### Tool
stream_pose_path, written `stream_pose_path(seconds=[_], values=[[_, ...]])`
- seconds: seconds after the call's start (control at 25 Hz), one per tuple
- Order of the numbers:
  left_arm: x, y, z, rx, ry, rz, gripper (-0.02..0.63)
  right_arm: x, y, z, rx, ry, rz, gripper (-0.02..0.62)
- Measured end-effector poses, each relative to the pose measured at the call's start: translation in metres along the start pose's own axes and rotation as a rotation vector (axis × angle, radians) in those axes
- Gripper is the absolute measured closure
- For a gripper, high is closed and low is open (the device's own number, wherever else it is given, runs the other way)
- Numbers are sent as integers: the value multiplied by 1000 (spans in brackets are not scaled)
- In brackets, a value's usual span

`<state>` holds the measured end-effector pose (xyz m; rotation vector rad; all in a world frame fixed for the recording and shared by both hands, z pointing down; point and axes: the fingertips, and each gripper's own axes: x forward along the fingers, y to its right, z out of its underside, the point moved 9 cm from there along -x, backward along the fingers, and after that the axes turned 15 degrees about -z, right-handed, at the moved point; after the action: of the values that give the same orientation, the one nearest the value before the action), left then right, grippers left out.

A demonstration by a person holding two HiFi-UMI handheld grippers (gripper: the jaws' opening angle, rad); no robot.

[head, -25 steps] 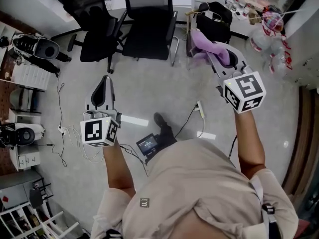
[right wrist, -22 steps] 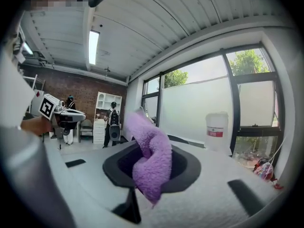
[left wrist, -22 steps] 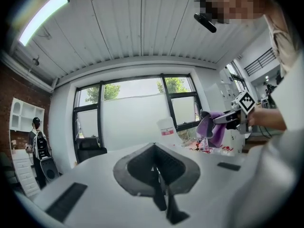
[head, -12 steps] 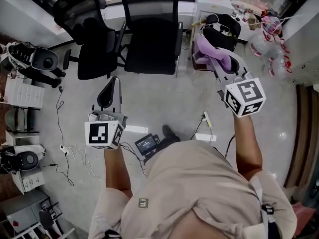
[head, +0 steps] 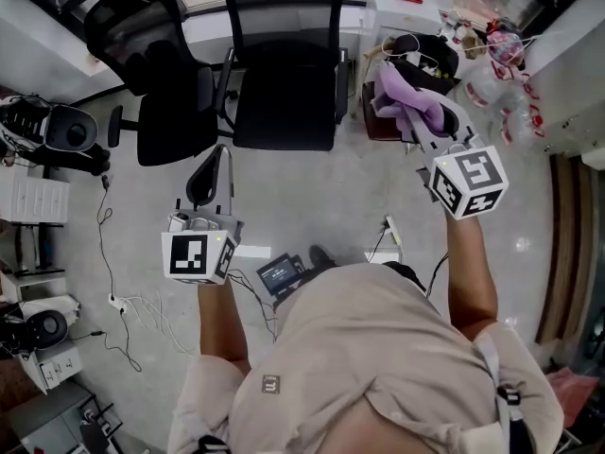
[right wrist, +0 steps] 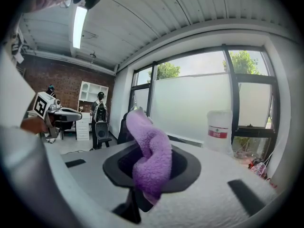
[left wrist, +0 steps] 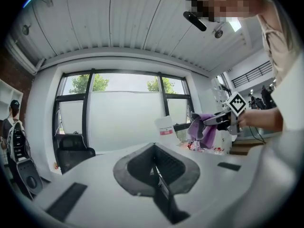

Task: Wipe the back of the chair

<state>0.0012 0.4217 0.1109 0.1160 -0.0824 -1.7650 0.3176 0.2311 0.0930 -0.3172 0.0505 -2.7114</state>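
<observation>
A black mesh-backed office chair stands ahead of me, its back toward the window. My right gripper is shut on a purple cloth, held in the air right of the chair; in the right gripper view the purple cloth droops from the jaws. Lower left, my left gripper hovers over the floor with jaws shut and nothing in them. From the left gripper view the right gripper and its purple cloth show at the right.
A second black chair stands left of the first. A dark bag on a stool sits behind the cloth. Cables and a power strip lie on the floor. Shelves and equipment line the left side; a white bucket is by the window.
Both chairs have shifted lower and nearer in the head view as I step toward them. The grippers keep their pose, cloth still held.
</observation>
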Motion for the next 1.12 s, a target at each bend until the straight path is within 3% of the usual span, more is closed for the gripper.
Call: stream_pose_path(seconds=[0.52,0.84,1.12], values=[[-20,-42,-5,-11,-18,-86,600,7,25,-31,-21,32,84,523],[-20,-60,-4,22,-41,-198,600,64,45,-32,-21,70,-20,522],[37,-68,7,42,-89,-252,600,138,101,-23,14,72,-96,522]])
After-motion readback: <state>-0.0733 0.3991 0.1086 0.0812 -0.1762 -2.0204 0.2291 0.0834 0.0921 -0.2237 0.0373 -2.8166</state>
